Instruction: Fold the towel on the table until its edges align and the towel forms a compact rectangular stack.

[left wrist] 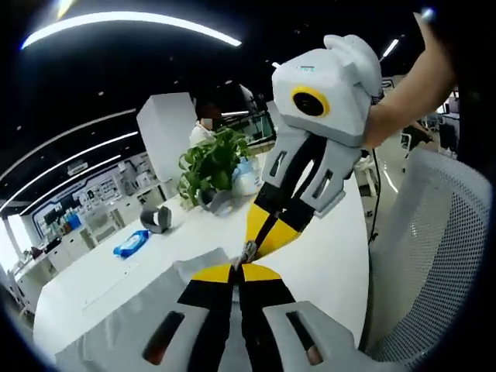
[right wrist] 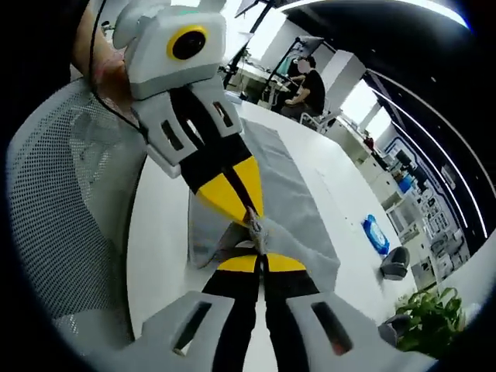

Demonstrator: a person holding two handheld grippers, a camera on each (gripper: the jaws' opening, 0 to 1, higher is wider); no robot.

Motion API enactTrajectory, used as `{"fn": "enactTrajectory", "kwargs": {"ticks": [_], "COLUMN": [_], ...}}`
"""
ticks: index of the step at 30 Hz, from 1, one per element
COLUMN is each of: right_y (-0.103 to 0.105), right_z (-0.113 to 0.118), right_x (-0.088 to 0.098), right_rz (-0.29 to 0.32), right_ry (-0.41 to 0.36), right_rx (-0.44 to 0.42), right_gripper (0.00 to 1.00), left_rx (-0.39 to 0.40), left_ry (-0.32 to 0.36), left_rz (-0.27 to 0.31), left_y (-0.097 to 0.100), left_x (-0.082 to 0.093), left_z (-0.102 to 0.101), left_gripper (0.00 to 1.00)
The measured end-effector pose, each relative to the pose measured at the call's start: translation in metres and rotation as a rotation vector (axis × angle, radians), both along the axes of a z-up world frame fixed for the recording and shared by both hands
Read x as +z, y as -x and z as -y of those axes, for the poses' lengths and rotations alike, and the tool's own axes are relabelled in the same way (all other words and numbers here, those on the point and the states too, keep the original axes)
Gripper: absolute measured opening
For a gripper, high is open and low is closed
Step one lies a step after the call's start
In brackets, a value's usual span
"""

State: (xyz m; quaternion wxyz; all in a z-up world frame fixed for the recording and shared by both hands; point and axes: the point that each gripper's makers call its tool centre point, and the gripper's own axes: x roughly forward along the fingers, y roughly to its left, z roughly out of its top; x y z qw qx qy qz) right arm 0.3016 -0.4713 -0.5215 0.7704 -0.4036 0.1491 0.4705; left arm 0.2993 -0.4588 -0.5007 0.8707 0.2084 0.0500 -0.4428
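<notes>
A grey towel (left wrist: 116, 325) lies spread on the white table (left wrist: 101, 271). In the left gripper view my left gripper (left wrist: 239, 268) is shut on a raised bit of the towel's edge. The right gripper (left wrist: 260, 239) comes down from the upper right and pinches the same bunch of cloth, its yellow tips almost touching mine. In the right gripper view the towel (right wrist: 298, 194) stretches away along the table (right wrist: 159, 232). There my right gripper (right wrist: 260, 260) is shut on the lifted fold, and the left gripper (right wrist: 249, 218) meets it from the upper left.
A mesh office chair (left wrist: 446, 232) (right wrist: 70, 178) stands close to the table's near edge. At the table's far end are a potted plant (left wrist: 209, 163) (right wrist: 426, 318), a tape roll (left wrist: 157, 219) (right wrist: 395, 263) and a blue packet (left wrist: 132, 242) (right wrist: 376, 232). A person (right wrist: 310, 85) sits at a distant desk.
</notes>
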Motion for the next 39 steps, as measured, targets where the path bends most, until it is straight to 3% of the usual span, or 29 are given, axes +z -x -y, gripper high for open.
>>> {"fn": "enactTrajectory", "kwargs": {"ticks": [2,3,5,10,13,17,21,25,28,31,35,37,39], "right_y": [-0.003,-0.005,-0.009,-0.007,-0.005,-0.006,-0.006,-0.04,-0.081,-0.122,-0.154,-0.166,-0.17], "right_z": [0.0,0.0,0.001,-0.007,-0.011,-0.01,-0.003,0.037,0.07,0.106,0.126,0.133,0.14], "right_x": [0.002,0.003,0.005,0.006,0.003,-0.001,0.0,-0.004,-0.008,-0.022,-0.036,-0.049,-0.067], "right_rz": [0.009,0.01,0.017,0.019,0.021,-0.003,-0.107,-0.133,-0.142,-0.194,-0.285,-0.32,-0.361], "right_ry": [0.003,0.006,0.012,0.024,0.039,0.028,-0.106,-0.112,-0.136,-0.147,-0.251,-0.27,-0.235], "right_rx": [0.001,-0.004,-0.01,0.012,0.027,0.03,-0.008,-0.133,-0.289,-0.466,-0.627,-0.68,-0.722], "right_gripper": [0.0,0.0,0.0,0.0,0.0,0.0,0.0,0.0,0.0,0.0,0.0,0.0,0.01], "left_rx": [-0.001,-0.014,-0.022,-0.054,-0.061,-0.03,0.008,0.043,0.051,0.039,0.014,0.01,0.01], "left_ry": [0.001,0.01,0.017,-0.084,-0.143,-0.121,-0.101,-0.072,-0.051,-0.057,-0.082,-0.085,-0.082], "left_rz": [0.026,0.067,0.086,0.125,0.145,0.107,0.057,0.03,0.017,0.015,0.021,0.018,0.01], "left_y": [-0.001,-0.002,0.0,0.006,0.007,0.004,-0.002,-0.006,-0.007,-0.005,-0.001,0.0,0.0], "left_x": [0.001,0.007,0.01,0.001,-0.004,-0.004,-0.006,-0.005,-0.004,-0.006,-0.009,-0.01,-0.011], "left_z": [-0.002,0.0,0.002,0.008,0.008,0.003,-0.005,-0.011,-0.012,-0.01,-0.007,-0.007,-0.007], "left_gripper": [0.05,0.1,0.22,0.17,0.06,0.05,0.05,0.05,0.05,0.05,0.05,0.05,0.05]}}
